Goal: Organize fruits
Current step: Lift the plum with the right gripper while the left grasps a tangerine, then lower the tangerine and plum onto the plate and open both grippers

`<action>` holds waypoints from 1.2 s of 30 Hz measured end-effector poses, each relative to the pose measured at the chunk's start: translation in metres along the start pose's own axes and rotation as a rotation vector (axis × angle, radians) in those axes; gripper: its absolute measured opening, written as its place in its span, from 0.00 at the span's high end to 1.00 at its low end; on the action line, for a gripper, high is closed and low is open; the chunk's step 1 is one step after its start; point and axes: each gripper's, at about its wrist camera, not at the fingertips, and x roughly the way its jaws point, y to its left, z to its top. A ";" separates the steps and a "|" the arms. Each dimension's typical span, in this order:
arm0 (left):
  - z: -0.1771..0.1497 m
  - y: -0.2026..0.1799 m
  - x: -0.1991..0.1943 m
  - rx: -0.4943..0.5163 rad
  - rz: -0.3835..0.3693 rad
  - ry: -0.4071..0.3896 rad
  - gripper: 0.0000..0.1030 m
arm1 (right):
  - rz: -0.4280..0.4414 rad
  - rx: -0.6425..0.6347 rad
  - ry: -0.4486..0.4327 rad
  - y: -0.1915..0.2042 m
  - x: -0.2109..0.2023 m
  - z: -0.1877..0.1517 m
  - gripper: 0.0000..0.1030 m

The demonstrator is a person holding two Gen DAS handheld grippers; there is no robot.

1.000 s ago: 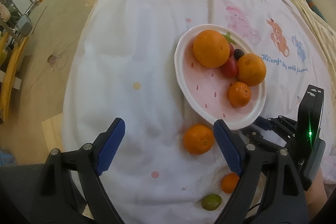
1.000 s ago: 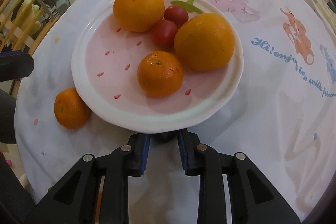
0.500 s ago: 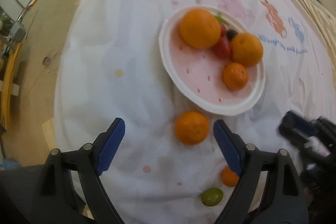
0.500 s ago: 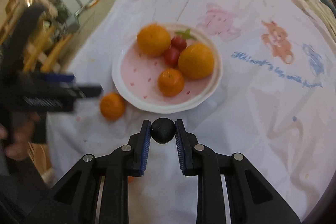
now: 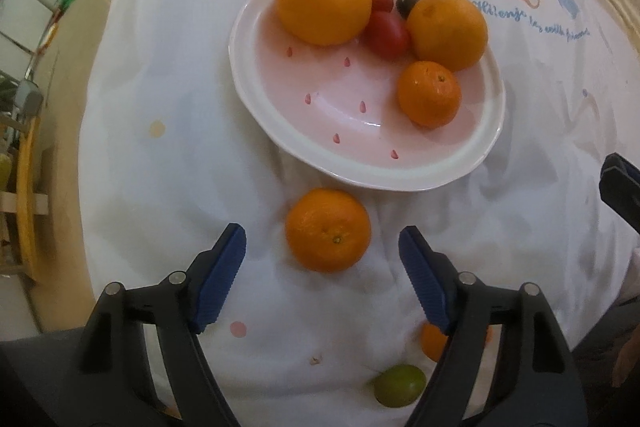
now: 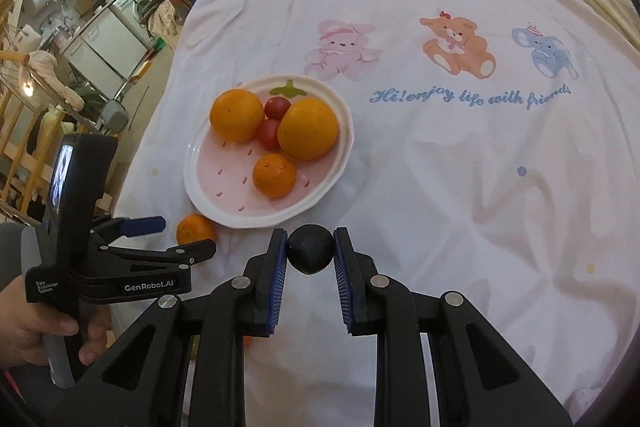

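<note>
A pink plate holds two big oranges, a tangerine, two red tomatoes and a dark grape. A loose tangerine lies on the cloth just in front of the plate. My left gripper points down over it. Its jaws are closing, with the fruit between the tips and the pads clear of it. Raised in front of the plate, my right gripper is shut on a dark round grape.
A green grape and a small orange fruit, partly behind my left finger, lie near the cloth's front edge. The white cartoon-print cloth stretches to the right. A hand holds the left gripper. Floor and kitchen furniture lie beyond the left edge.
My left gripper has come down and closer to the loose tangerine, and its jaws have narrowed. My right gripper has risen and drawn back from the plate, still holding the dark grape.
</note>
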 end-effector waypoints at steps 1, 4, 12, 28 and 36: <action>0.000 -0.001 0.001 0.007 0.012 -0.001 0.30 | 0.000 -0.004 0.003 0.000 0.001 -0.001 0.76; 0.000 -0.003 0.004 0.012 0.015 0.010 0.48 | -0.005 -0.013 0.007 0.001 0.004 0.000 0.76; -0.003 0.001 -0.008 0.030 -0.039 -0.021 0.62 | 0.008 -0.018 -0.002 0.006 0.008 0.008 0.76; -0.011 0.045 -0.046 -0.061 -0.020 -0.142 0.62 | 0.045 -0.024 -0.029 0.019 0.000 0.014 0.76; 0.006 0.047 -0.066 -0.095 -0.017 -0.181 0.62 | 0.095 -0.015 -0.083 0.023 -0.011 0.027 0.76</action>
